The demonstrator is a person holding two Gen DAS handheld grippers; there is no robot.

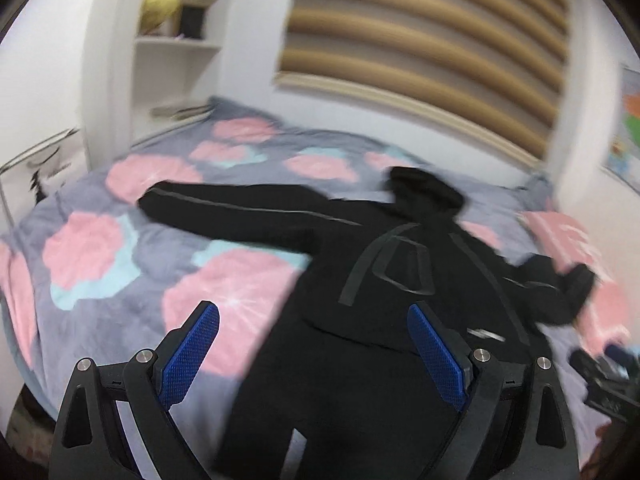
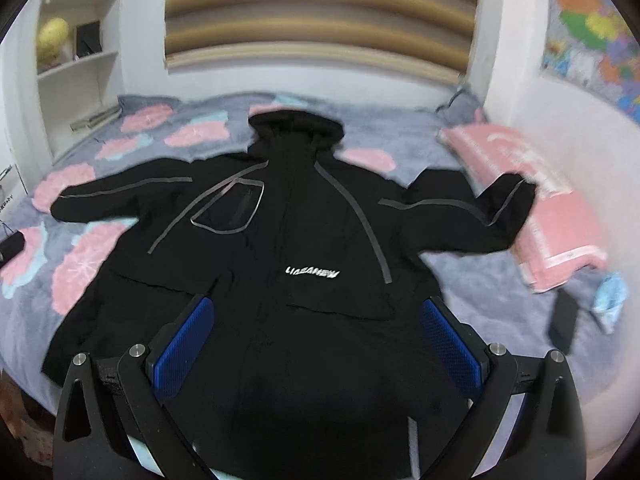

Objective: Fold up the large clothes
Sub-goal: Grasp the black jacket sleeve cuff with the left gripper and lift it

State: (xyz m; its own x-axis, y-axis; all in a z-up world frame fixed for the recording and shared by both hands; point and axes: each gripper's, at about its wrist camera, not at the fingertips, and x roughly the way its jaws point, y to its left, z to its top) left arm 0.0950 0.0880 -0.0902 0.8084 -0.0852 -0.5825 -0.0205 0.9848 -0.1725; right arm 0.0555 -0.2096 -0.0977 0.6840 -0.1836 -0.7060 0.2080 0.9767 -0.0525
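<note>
A large black hooded jacket with grey stripes and white lettering lies spread front-up on the bed, sleeves out to both sides, hood toward the wall. It also shows in the left wrist view. My left gripper is open and empty above the jacket's lower left side. My right gripper is open and empty above the jacket's lower middle. The right gripper shows at the left wrist view's right edge.
The bed has a grey cover with pink flowers. A pink folded blanket lies at the right under the jacket's cuff. A dark phone-like object lies beside it. White shelves stand at the back left.
</note>
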